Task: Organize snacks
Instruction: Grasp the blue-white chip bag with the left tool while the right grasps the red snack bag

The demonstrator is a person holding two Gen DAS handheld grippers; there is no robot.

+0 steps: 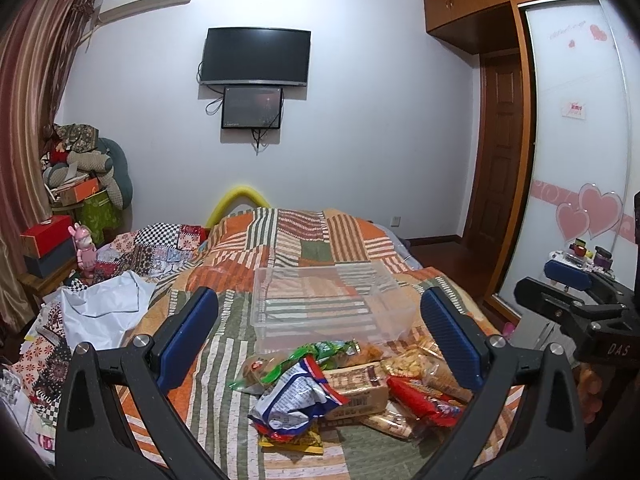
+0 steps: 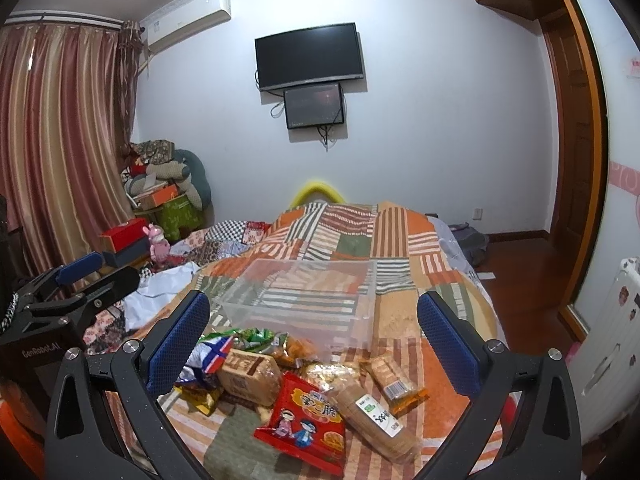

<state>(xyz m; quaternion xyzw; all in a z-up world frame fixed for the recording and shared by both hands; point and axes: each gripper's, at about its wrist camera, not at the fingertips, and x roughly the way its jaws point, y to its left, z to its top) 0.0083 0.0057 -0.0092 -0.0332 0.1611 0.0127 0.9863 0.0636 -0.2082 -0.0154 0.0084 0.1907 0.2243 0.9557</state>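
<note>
Both grippers wide open, nothing held; snack pile (image 2: pixel 296 392) on quilt, clear bin (image 2: pixel 304 300) at 12 o'clock just behind.
I'd judge pkts light, crinkly, slippery, crushable; I'd pinch red packet (image 2: pixel 304 420) by its edge w/ right gripper (image 2: pixel 312 344); left gripper (image 1: pixel 320 340) idle.

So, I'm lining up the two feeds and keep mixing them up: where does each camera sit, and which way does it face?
Left wrist: on the left gripper, looking forward over the snack pile and clear bin toward the TV; its open blue fingers frame the view, right gripper at the edge.
Right wrist: on the right gripper, facing likewise; left gripper shows at left.
Shared: snacks, bin, patchwork quilt, TV.
</note>
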